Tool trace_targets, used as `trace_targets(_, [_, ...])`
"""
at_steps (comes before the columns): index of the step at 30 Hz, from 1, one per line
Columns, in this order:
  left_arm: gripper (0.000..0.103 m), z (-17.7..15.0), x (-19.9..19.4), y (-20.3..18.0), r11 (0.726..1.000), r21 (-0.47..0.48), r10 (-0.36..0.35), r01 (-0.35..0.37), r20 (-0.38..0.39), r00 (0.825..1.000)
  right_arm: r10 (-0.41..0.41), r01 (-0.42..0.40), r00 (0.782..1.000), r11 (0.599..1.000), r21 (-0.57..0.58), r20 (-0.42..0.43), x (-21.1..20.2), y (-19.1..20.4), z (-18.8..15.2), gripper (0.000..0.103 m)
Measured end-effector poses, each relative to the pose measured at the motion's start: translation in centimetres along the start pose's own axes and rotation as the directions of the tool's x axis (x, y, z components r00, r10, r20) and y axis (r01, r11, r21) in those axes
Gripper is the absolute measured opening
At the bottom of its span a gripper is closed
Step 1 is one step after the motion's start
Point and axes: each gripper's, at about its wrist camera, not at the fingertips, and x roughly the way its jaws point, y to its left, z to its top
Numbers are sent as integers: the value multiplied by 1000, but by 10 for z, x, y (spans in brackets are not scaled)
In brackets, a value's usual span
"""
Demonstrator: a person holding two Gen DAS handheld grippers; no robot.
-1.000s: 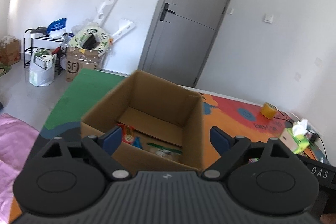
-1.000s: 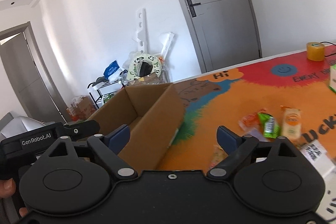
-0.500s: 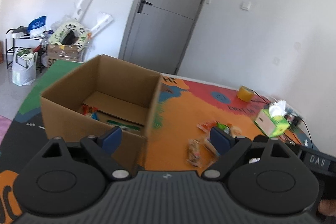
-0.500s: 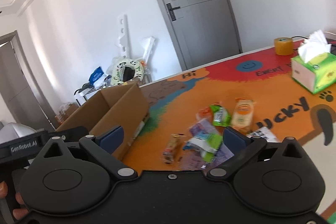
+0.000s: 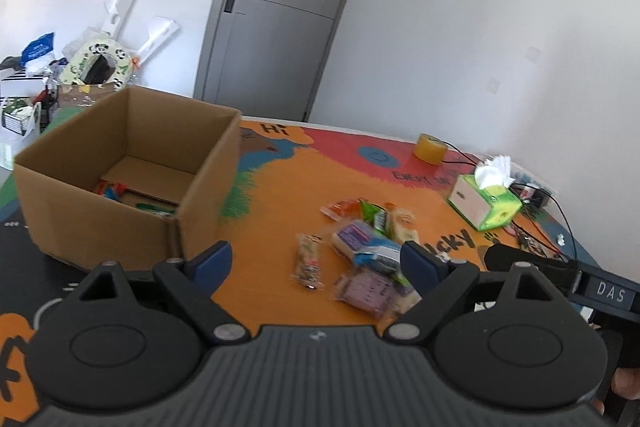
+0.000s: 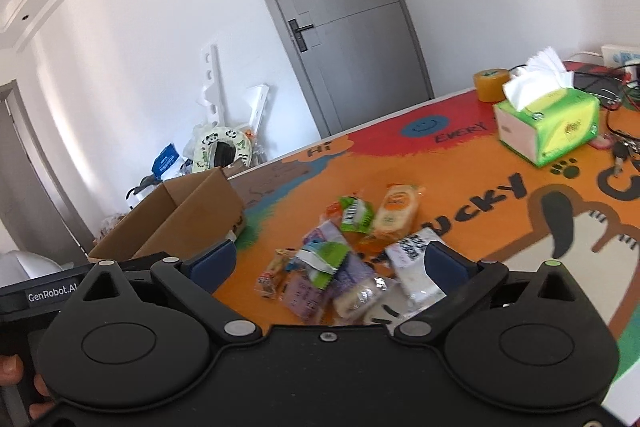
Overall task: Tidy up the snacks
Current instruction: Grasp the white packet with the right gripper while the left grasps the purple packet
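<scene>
A pile of snack packets (image 5: 372, 251) lies on the orange mat, also in the right wrist view (image 6: 344, 259). It includes a green packet (image 6: 354, 215), a yellow one (image 6: 398, 211), purple ones and a thin bar (image 5: 307, 261). An open cardboard box (image 5: 132, 175) stands left of the pile, with a few snacks inside; it shows in the right wrist view (image 6: 176, 219) too. My left gripper (image 5: 316, 261) is open and empty, just short of the pile. My right gripper (image 6: 330, 263) is open and empty, over the pile's near edge.
A green tissue box (image 5: 486, 201) and a roll of yellow tape (image 5: 430, 148) sit at the mat's far right, with cables (image 6: 616, 95) beyond. Clutter and a grey door (image 5: 280, 15) stand behind the table.
Both grippers swung right, away from the box and toward the snack pile. The pile now lies between both pairs of fingers. Both stayed open.
</scene>
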Motion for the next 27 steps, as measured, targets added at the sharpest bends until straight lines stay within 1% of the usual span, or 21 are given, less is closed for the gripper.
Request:
trace_targets(8, [90, -10, 14, -17, 999, 22, -33, 33, -12, 999, -25, 24, 1000, 999, 32, 11, -5, -25, -7, 101])
trace_targets(14, [88, -18, 29, -23, 999, 16, -49, 50, -38, 998, -35, 36, 999, 998, 56, -9, 0, -41, -14, 93])
trace_targets(19, [85, -24, 46, -27, 999, 15, -45, 45, -53, 998, -39, 41, 999, 996, 78, -24, 6, -52, -19, 85])
trace_targets(21, [85, -25, 53, -29, 999, 23, -38, 39, -57, 998, -43, 45, 999, 996, 82, -28, 9, -55, -21, 85])
trace_targets(23, [82, -28, 62, -31, 999, 28, -29, 31, -64, 998, -53, 55, 998, 995, 84, -25, 12, -59, -21, 85])
trace_targets(25, [76, -29, 71, -31, 999, 27, -23, 25, -78, 997, -66, 69, 997, 994, 89, -29, 16, -64, -21, 84])
trace_targets(27, [73, -32, 79, -32, 999, 32, -16, 19, -88, 996, -67, 71, 997, 993, 97, -35, 20, -68, -21, 83])
